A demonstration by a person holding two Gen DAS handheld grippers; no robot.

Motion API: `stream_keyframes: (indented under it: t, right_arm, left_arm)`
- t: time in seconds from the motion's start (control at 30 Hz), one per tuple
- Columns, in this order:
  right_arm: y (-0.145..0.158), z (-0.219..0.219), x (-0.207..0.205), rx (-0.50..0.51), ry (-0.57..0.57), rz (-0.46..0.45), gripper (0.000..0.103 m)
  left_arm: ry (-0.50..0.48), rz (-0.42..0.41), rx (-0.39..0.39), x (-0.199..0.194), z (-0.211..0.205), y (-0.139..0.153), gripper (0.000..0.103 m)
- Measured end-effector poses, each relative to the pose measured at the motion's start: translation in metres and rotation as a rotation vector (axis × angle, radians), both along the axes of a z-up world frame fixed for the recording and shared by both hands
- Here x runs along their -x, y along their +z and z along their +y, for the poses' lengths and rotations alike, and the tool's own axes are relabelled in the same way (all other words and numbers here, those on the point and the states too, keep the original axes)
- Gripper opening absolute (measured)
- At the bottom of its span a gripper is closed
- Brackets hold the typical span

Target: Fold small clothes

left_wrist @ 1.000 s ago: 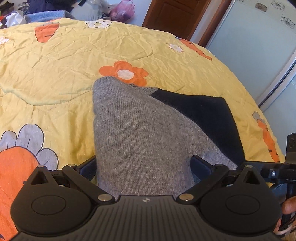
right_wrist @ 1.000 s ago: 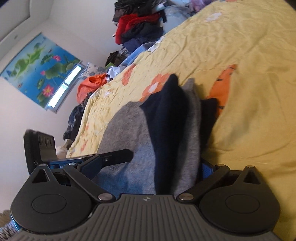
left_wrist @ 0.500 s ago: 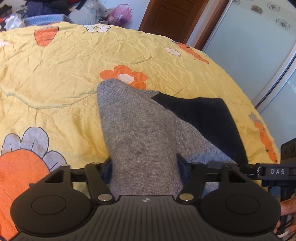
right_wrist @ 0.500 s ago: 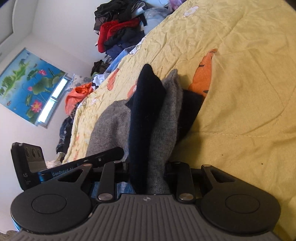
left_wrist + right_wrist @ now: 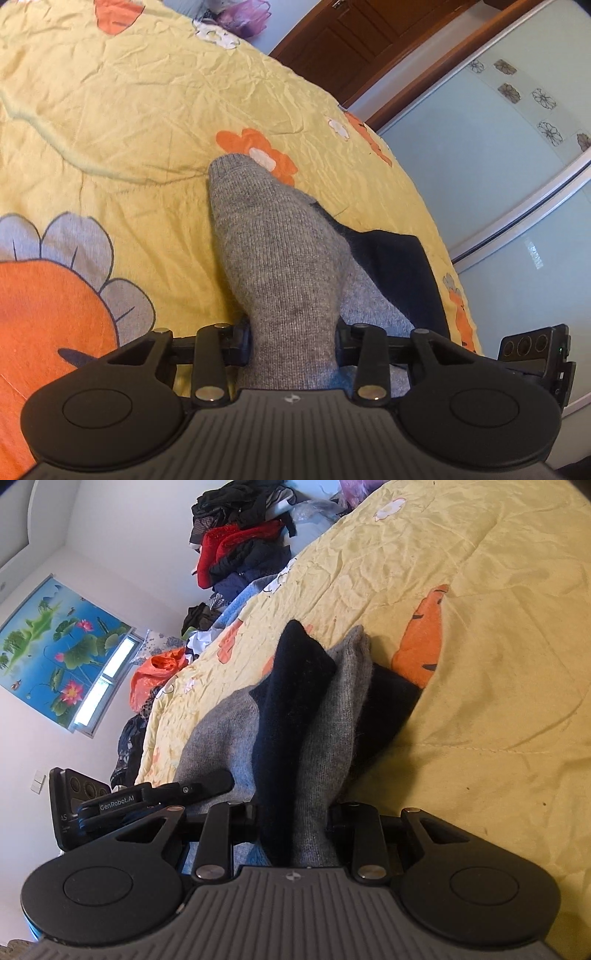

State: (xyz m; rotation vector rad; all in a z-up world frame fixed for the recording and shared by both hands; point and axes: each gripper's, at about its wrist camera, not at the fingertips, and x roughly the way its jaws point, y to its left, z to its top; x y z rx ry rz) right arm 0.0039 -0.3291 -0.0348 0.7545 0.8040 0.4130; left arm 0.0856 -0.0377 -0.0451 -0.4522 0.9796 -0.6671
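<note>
Grey-and-navy knit garment (image 5: 280, 258) on yellow quilt (image 5: 129, 110), both hand-held grippers clamping it

Grippers: two, the left gripper (image 5: 291, 332) and the right gripper (image 5: 293, 812)
Knit garments: one, grey and navy (image 5: 280, 258)
Bedspreads: one (image 5: 147, 92)
Clothes piles: one (image 5: 240, 554)
Wall pictures: one (image 5: 55, 646)

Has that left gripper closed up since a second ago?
Yes. The left gripper has closed inward, bunching the grey knit garment narrower, and it now pinches it above the yellow bedspread.
</note>
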Motion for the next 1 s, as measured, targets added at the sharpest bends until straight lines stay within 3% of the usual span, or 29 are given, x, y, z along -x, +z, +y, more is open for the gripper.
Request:
stream_keyframes:
  t: [0.23, 0.47, 0.6, 0.67, 0.7, 0.73, 0.77, 0.8, 0.83, 0.93, 1.0]
  right_arm:
    - [0.009, 0.016, -0.011, -0.023, 0.022, -0.021, 0.032]
    - [0.015, 0.053, -0.034, -0.067, 0.089, -0.047, 0.032]
    - [0.017, 0.079, -0.052, -0.074, 0.114, -0.048, 0.032]
    - [0.014, 0.095, -0.06, -0.009, 0.111, -0.03, 0.032]
    - [0.011, 0.102, -0.062, 0.04, 0.122, -0.022, 0.034]
    - [0.008, 0.107, -0.064, 0.071, 0.132, -0.014, 0.041]
    - [0.008, 0.11, -0.062, 0.114, 0.12, -0.013, 0.045]
    - [0.011, 0.11, -0.056, 0.14, 0.115, -0.021, 0.063]
    - [0.015, 0.108, -0.048, 0.135, 0.127, -0.045, 0.07]
    - [0.029, 0.1, -0.014, 0.262, 0.117, -0.111, 0.08]
    - [0.028, 0.093, 0.0, 0.252, 0.119, -0.113, 0.081]
  left_arm:
    - [-0.012, -0.066, -0.067, 0.006, 0.013, 0.021, 0.036]
    - [0.027, -0.11, -0.121, 0.008, 0.06, 0.049, 0.036]
    - [0.018, -0.106, -0.182, -0.004, 0.084, 0.053, 0.036]
    - [0.031, -0.061, -0.201, -0.017, 0.095, 0.041, 0.044]
    - [0.043, -0.051, -0.229, -0.022, 0.098, 0.034, 0.053]
    - [0.051, -0.035, -0.252, -0.024, 0.101, 0.027, 0.073]
    - [0.08, -0.017, -0.24, -0.022, 0.108, 0.023, 0.079]
    - [0.11, -0.012, -0.194, -0.014, 0.118, 0.022, 0.081]
    - [0.127, -0.01, -0.143, -0.003, 0.128, 0.023, 0.082]
    - [0.116, -0.007, -0.094, 0.036, 0.144, 0.024, 0.089]
    - [0.104, 0.026, -0.055, 0.06, 0.146, 0.02, 0.089]
